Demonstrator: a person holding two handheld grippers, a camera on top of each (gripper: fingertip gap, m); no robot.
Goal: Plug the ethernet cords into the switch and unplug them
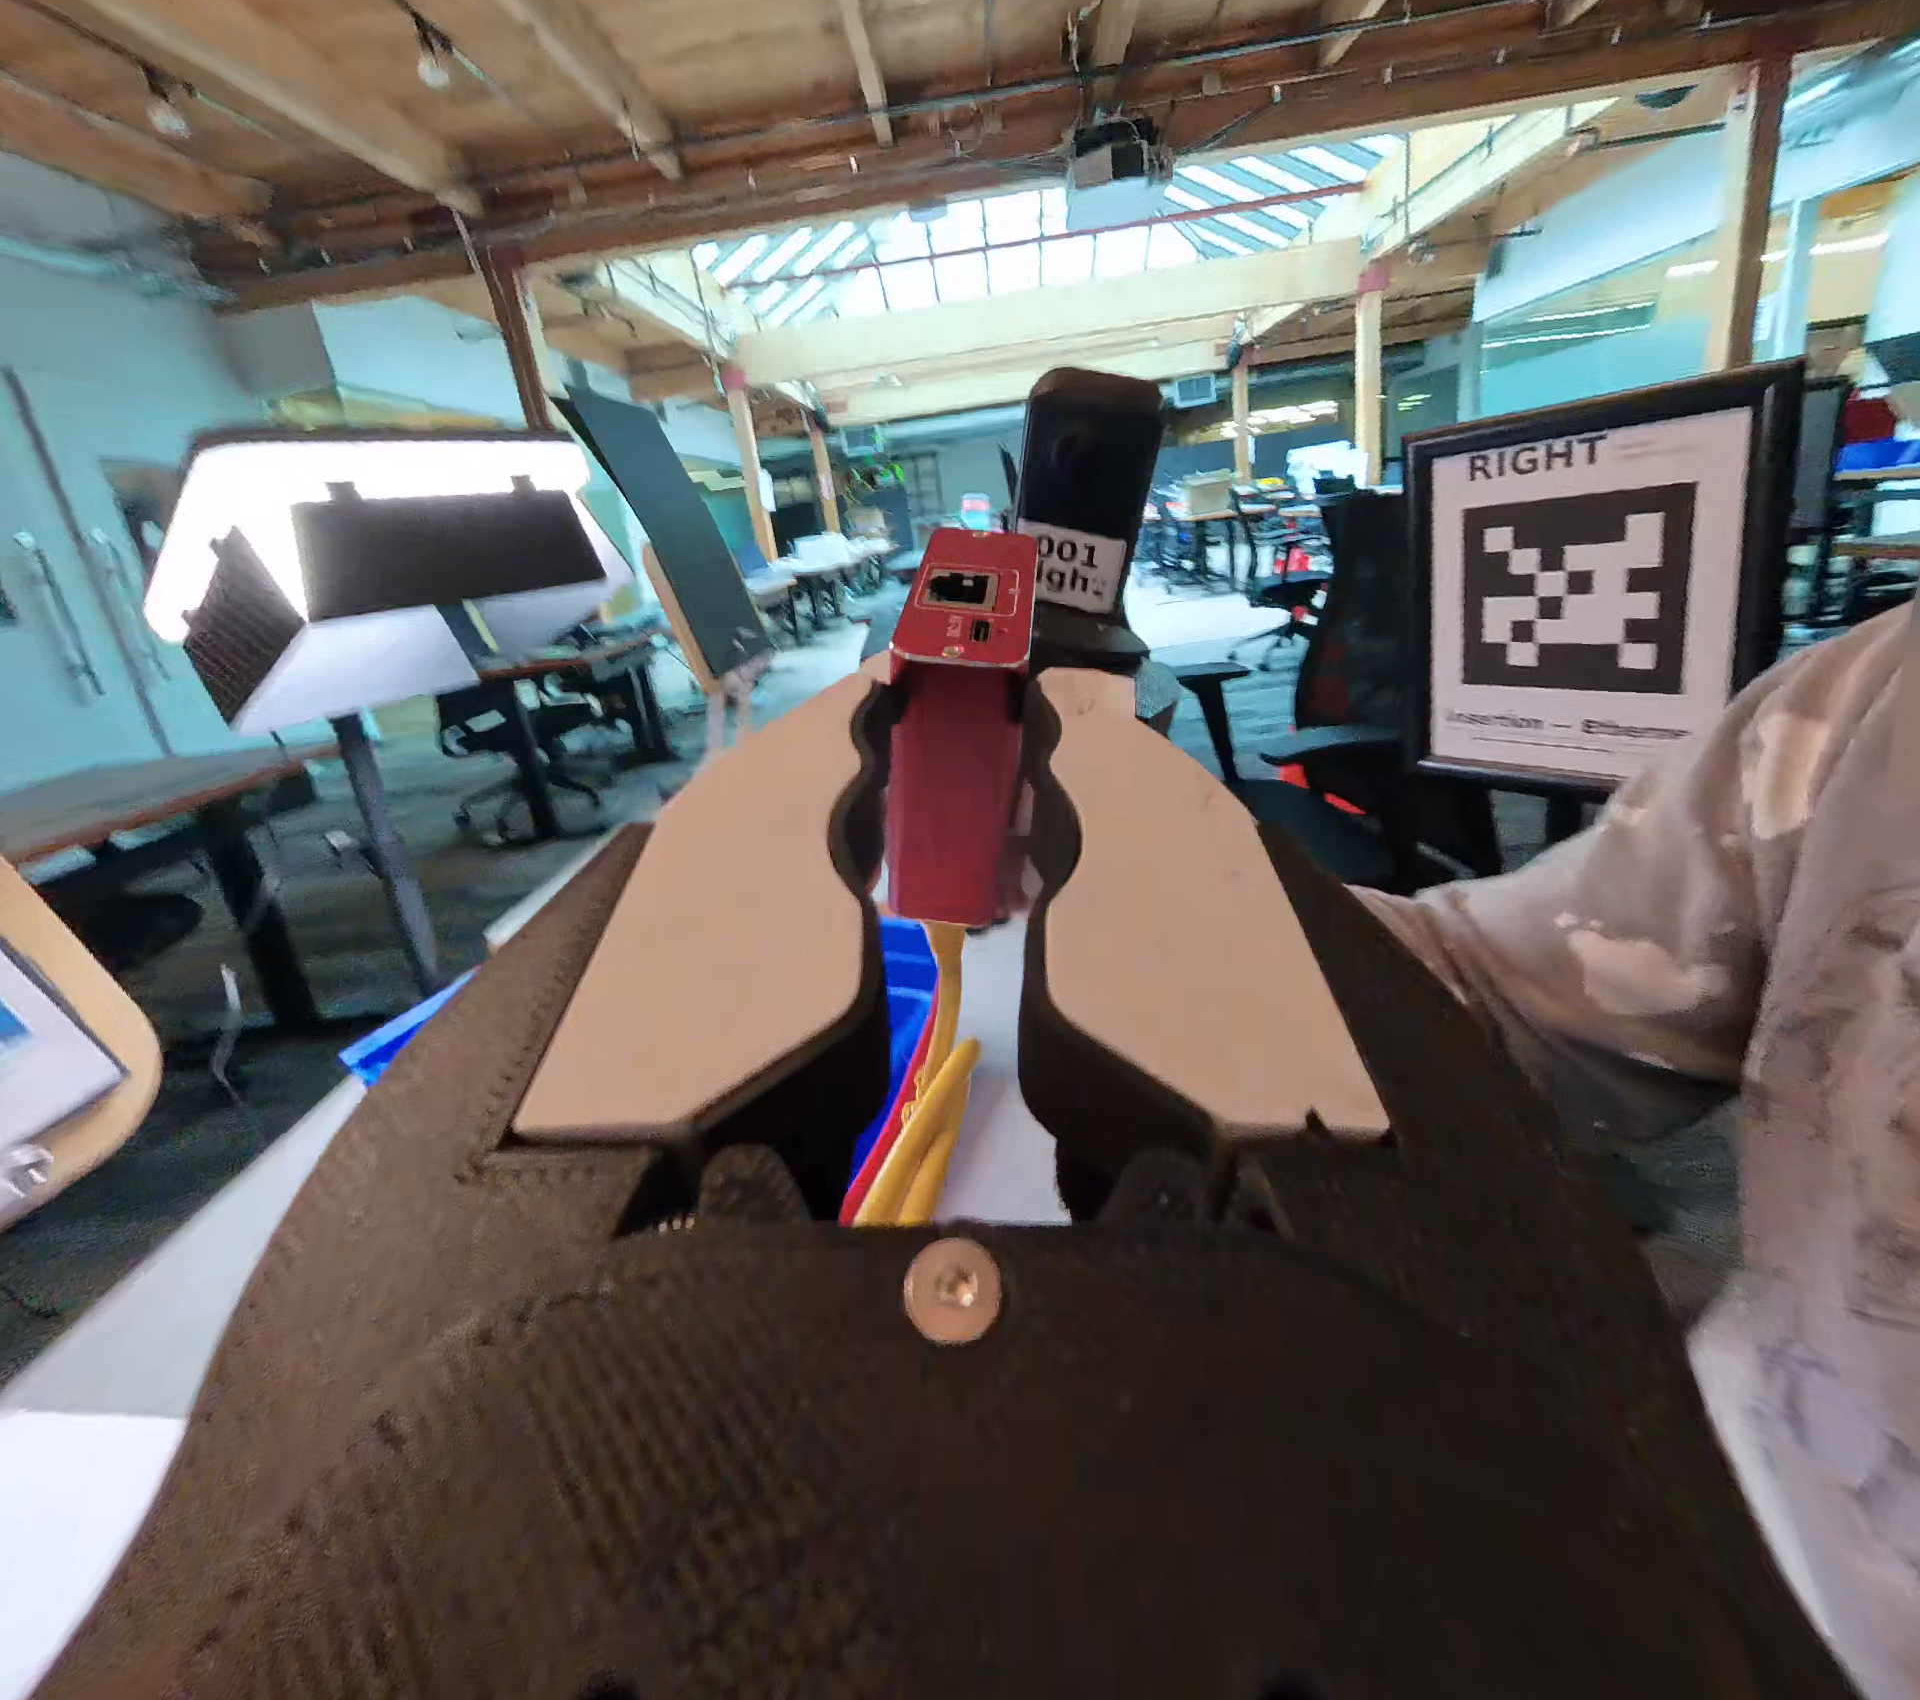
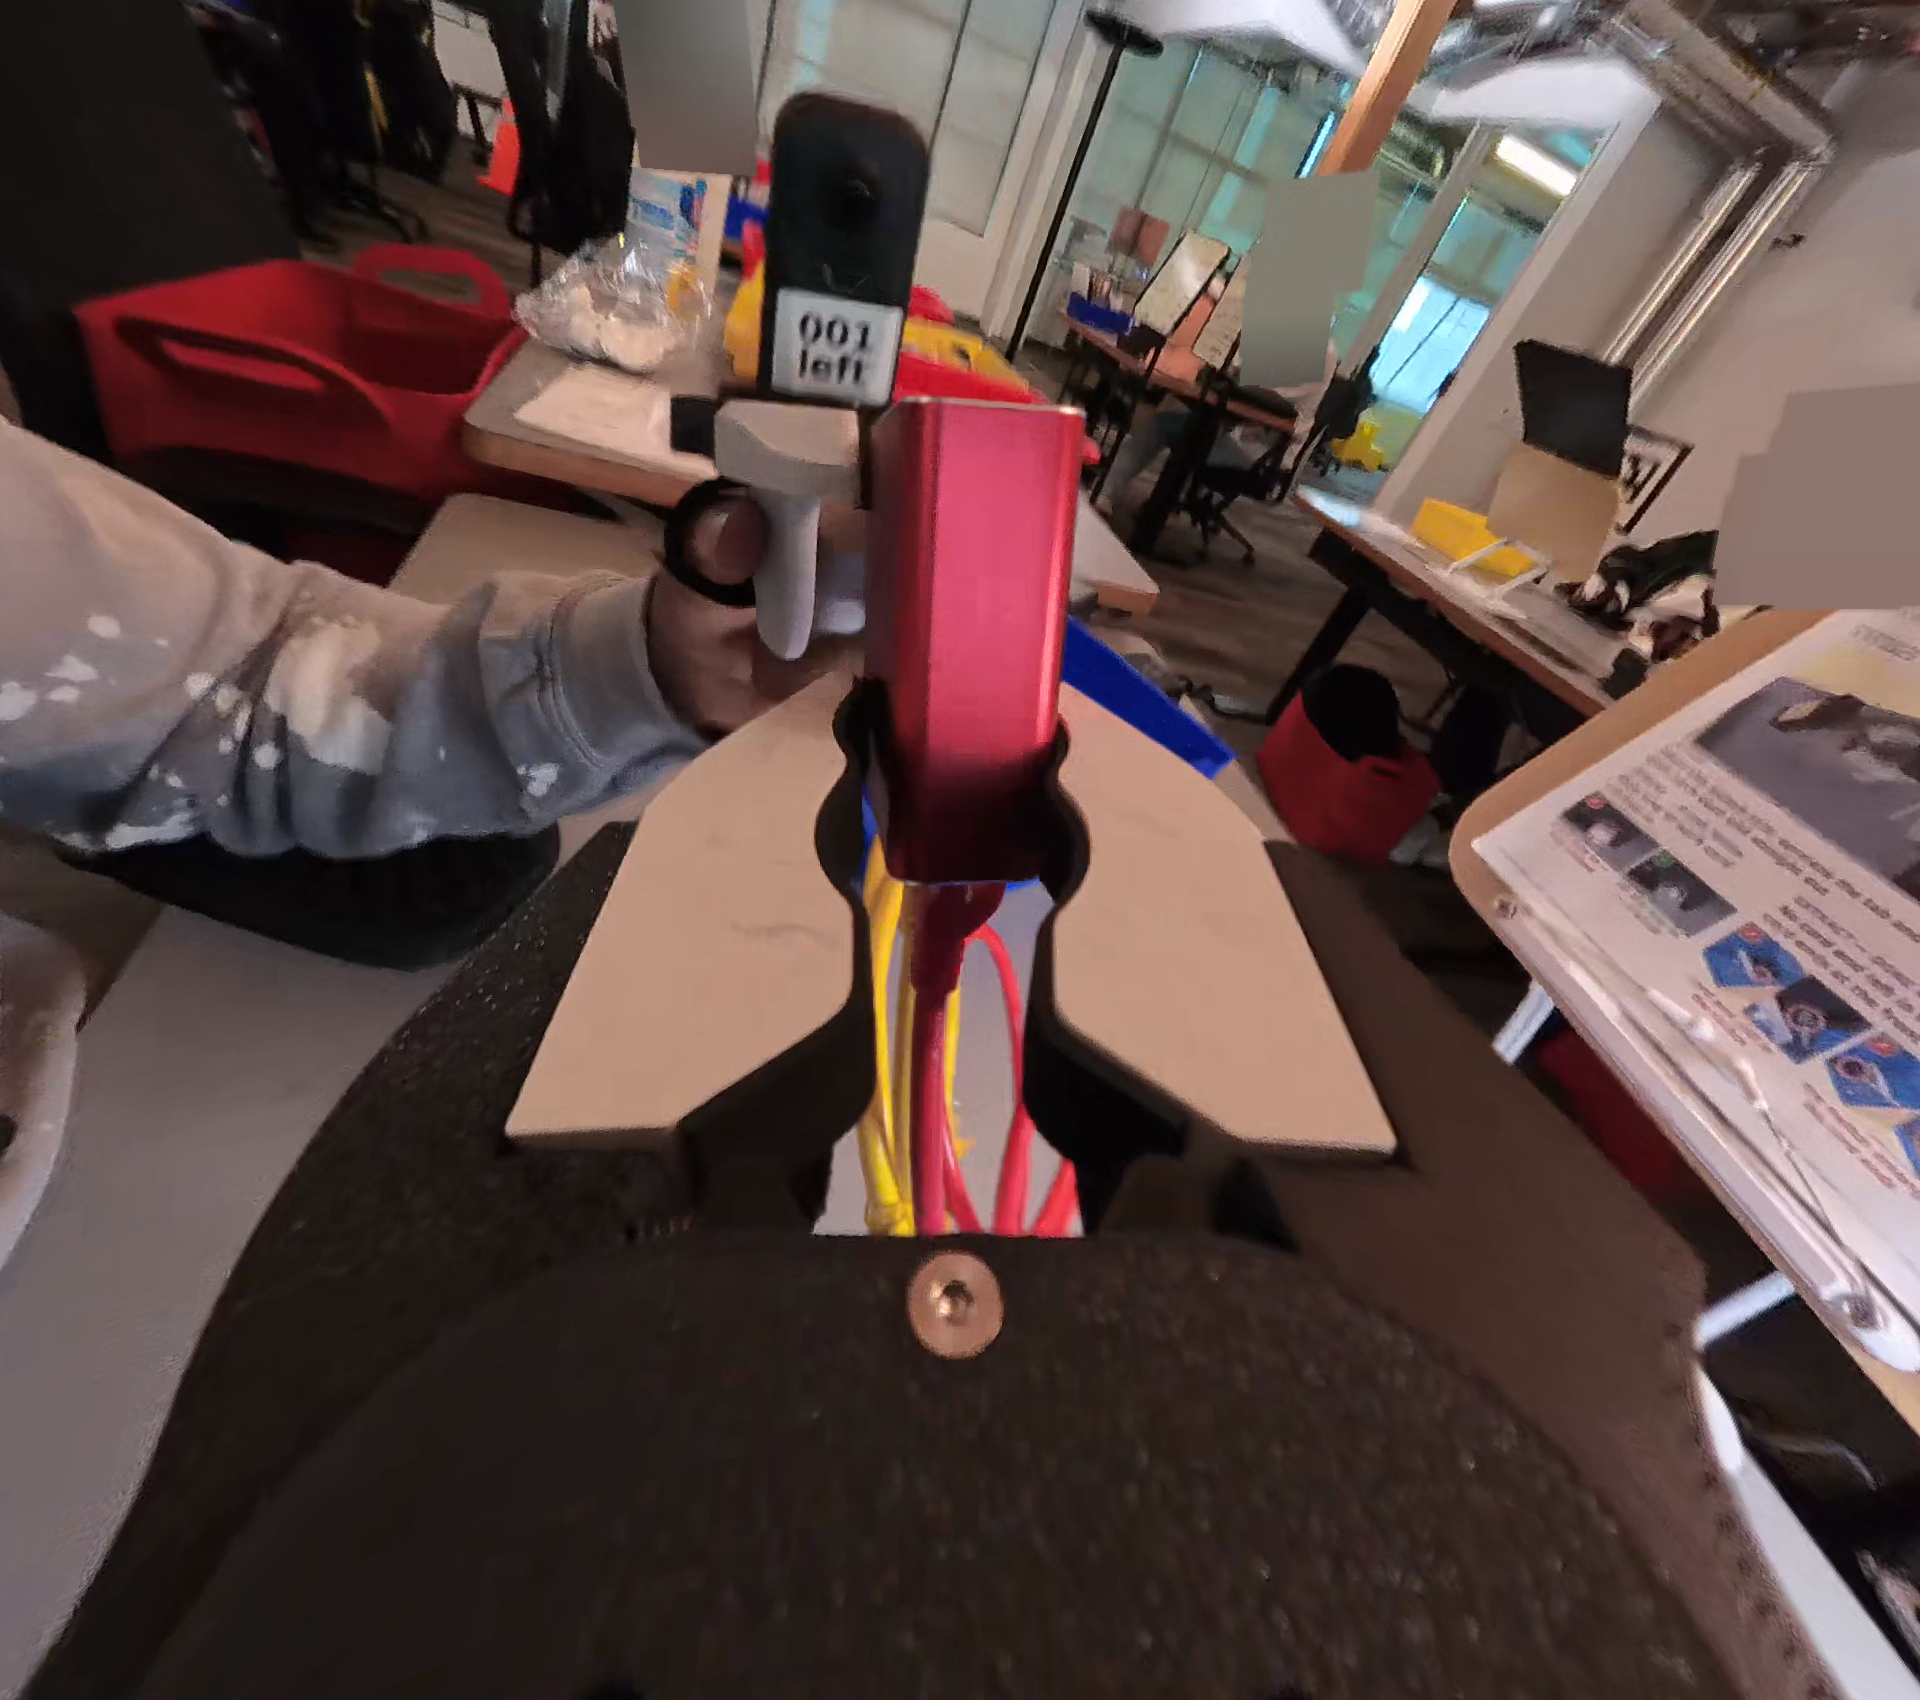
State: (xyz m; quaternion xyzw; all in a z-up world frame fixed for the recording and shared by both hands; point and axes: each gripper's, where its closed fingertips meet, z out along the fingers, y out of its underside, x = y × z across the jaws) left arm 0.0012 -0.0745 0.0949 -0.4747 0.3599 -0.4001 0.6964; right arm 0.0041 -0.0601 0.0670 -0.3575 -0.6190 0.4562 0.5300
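Observation:
The red switch (image 1: 951, 798) is held up in the air between both grippers. My left gripper (image 1: 951, 715) is shut on its sides; an empty port (image 1: 961, 585) faces the camera on its top end. A yellow cord (image 1: 940, 1120) hangs from its lower end. My right gripper (image 2: 956, 746) is shut on the lower part of the switch (image 2: 971, 590) from the other side. A red cord (image 2: 940, 954) is plugged into its lower end, next to yellow cords (image 2: 883, 1027). Each view shows the other gripper's camera behind the switch.
A blue bin (image 2: 1132, 694) sits on the white table (image 1: 156, 1287) below the switch. A framed marker sign (image 1: 1579, 580) stands at right, a light panel (image 1: 364, 549) at left. Instruction sheets (image 2: 1714, 902) lie at right. A person's sleeve and hand (image 2: 707, 642) hold the left gripper.

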